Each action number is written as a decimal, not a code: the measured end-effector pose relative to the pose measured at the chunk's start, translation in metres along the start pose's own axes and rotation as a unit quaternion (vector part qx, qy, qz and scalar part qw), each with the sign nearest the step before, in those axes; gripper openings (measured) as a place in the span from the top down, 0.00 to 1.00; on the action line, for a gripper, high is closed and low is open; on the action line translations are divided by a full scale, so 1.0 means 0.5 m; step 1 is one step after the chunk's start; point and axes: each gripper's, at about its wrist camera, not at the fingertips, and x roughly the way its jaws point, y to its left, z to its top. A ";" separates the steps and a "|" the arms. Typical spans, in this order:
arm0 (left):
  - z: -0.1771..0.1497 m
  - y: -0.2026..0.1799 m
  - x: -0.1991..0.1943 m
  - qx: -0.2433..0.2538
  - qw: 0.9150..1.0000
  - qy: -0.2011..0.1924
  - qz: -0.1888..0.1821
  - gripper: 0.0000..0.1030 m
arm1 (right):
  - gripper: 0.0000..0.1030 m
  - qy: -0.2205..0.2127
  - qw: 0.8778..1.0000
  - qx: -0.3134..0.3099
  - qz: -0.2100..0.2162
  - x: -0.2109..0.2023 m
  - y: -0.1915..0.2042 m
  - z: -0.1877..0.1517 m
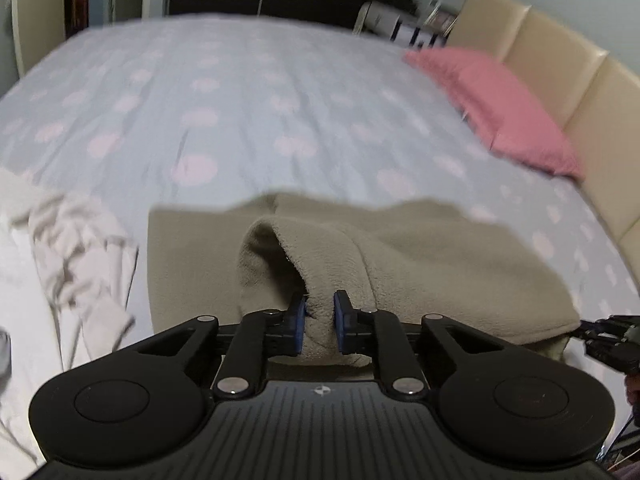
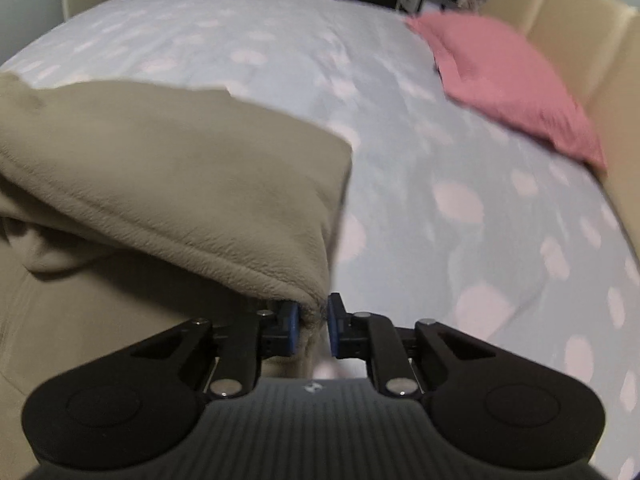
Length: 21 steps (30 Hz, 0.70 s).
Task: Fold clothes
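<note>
A beige fleece garment [image 1: 420, 256] lies on the bed near its front edge. In the left wrist view my left gripper [image 1: 320, 314] is shut on a raised fold of the fleece, its blue pads [image 1: 299, 320] pressing the cloth from both sides. In the right wrist view my right gripper [image 2: 313, 322] is shut on the garment's right corner [image 2: 312, 314], and the beige garment [image 2: 180, 184] rises from there toward the left. The right gripper's tip [image 1: 604, 336] shows at the right edge of the left wrist view, at the cloth's corner.
The bed has a pale blue cover with pink dots [image 1: 240, 104]. A pink pillow [image 1: 508, 108] rests against the cream padded headboard [image 1: 580, 80] on the right. A crumpled white garment [image 1: 76, 252] lies to the left of the beige one.
</note>
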 end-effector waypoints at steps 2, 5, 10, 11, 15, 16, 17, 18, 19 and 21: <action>-0.016 0.006 0.042 0.000 0.999 0.029 0.016 0.89 | 0.85 0.013 1.000 0.004 0.004 0.025 -0.001 -0.010; -0.039 0.011 0.080 0.010 0.998 0.050 0.037 0.89 | 0.85 0.016 1.000 -0.010 0.012 0.045 0.007 -0.023; -0.052 0.004 0.082 0.027 0.997 0.053 0.050 0.87 | 0.82 0.028 0.999 0.001 0.026 0.047 -0.005 -0.010; -0.050 -0.001 0.070 0.036 0.997 0.053 0.051 0.85 | 0.79 0.034 0.999 0.010 0.031 0.041 -0.013 -0.004; -0.040 -0.017 0.004 0.065 0.996 0.033 0.053 0.80 | 0.62 0.048 0.997 0.032 0.044 -0.003 -0.039 0.010; -0.036 -0.019 -0.012 0.068 0.996 0.020 0.051 0.77 | 0.62 0.047 0.996 0.040 0.061 -0.018 -0.046 0.013; -0.031 -0.023 -0.030 0.068 0.997 0.004 0.045 0.72 | 0.62 0.043 0.995 0.045 0.071 -0.031 -0.050 0.016; -0.027 -0.026 -0.047 0.067 0.997 -0.013 0.040 0.70 | 0.62 0.035 0.995 0.049 0.080 -0.049 -0.053 0.022; -0.023 -0.033 -0.058 0.064 0.997 -0.032 0.039 0.63 | 0.63 0.019 0.995 0.052 0.088 -0.069 -0.056 0.029; -0.015 -0.047 -0.079 0.059 0.995 -0.070 0.038 0.53 | 0.63 -0.022 0.995 0.046 0.091 -0.106 -0.058 0.045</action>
